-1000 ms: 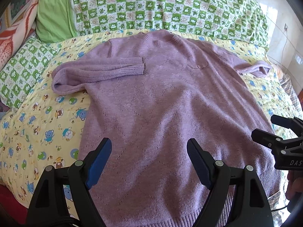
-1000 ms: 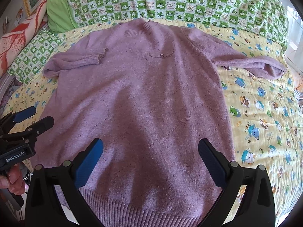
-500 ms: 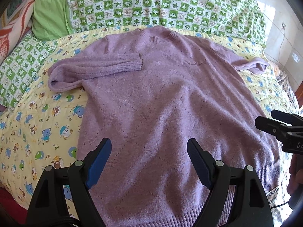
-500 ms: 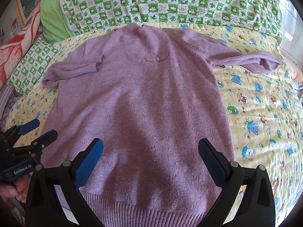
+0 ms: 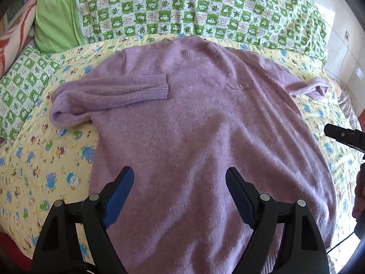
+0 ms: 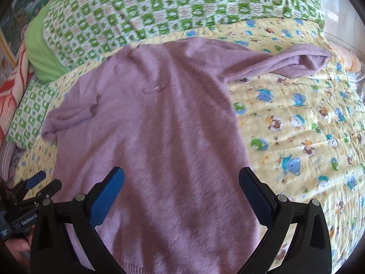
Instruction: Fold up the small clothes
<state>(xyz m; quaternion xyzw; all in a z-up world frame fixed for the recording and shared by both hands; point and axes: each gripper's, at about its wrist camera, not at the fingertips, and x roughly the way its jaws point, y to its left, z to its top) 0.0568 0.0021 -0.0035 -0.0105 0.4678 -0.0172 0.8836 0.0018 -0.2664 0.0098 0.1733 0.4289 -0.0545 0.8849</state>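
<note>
A lilac knitted sweater (image 5: 200, 123) lies flat, front up, on a yellow cartoon-print bed cover (image 5: 41, 159). Its left sleeve (image 5: 109, 93) is folded in across the chest; its right sleeve (image 6: 276, 62) stretches out over the cover. My left gripper (image 5: 179, 189) hovers open over the sweater's lower half with nothing between its blue pads. My right gripper (image 6: 181, 190) is open too, above the lower right part of the sweater (image 6: 159, 137), and holds nothing. Each gripper shows at the edge of the other's view: the right one (image 5: 344, 137), the left one (image 6: 38, 185).
A green-and-white checked quilt (image 5: 194, 9) and a plain green pillow (image 5: 54, 22) lie along the head of the bed. A checked pillow (image 5: 20, 89) sits at the left. A red patterned blanket (image 5: 13, 34) is at the far left. A hand (image 6: 18, 248) holds the left gripper.
Both grippers have slid across the bed above the sweater, and the right one has rolled, so its view now tilts and shows more of the cover on the right. Neither has closed.
</note>
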